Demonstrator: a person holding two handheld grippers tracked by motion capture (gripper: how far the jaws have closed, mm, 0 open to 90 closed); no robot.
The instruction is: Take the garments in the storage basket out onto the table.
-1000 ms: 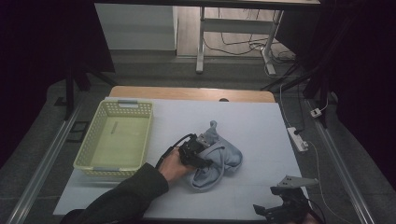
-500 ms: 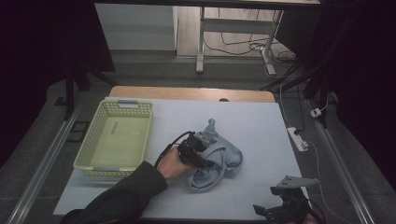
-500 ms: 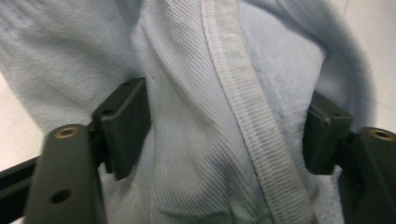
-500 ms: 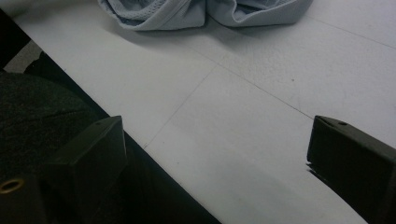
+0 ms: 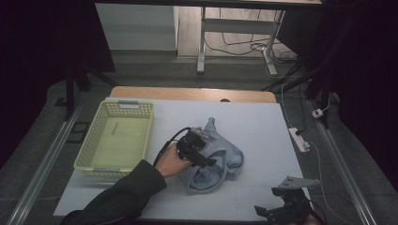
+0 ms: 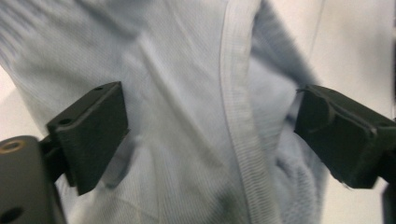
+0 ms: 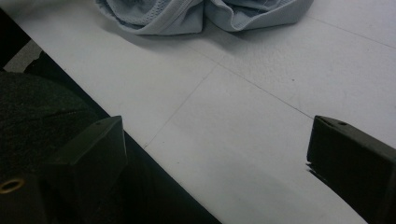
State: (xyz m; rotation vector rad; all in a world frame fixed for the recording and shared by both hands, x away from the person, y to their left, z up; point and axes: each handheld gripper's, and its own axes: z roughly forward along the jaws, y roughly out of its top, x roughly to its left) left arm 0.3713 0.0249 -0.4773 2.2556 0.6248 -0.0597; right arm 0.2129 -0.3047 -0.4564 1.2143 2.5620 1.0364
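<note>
My left claw (image 6: 210, 140), jaws just opened wide, hangs over the pale blue garment (image 5: 220, 157) crumpled mid-counter (image 5: 263, 122), apparently gripping nothing; my right claw (image 7: 215, 172) gapes at the near edge.

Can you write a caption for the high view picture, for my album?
Left gripper, jaws just opened, over a light blue garment beside a yellow basket.

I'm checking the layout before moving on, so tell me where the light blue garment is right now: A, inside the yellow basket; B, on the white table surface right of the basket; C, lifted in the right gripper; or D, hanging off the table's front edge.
B: the light blue garment lies crumpled on the white table, right of the yellow basket.
</note>
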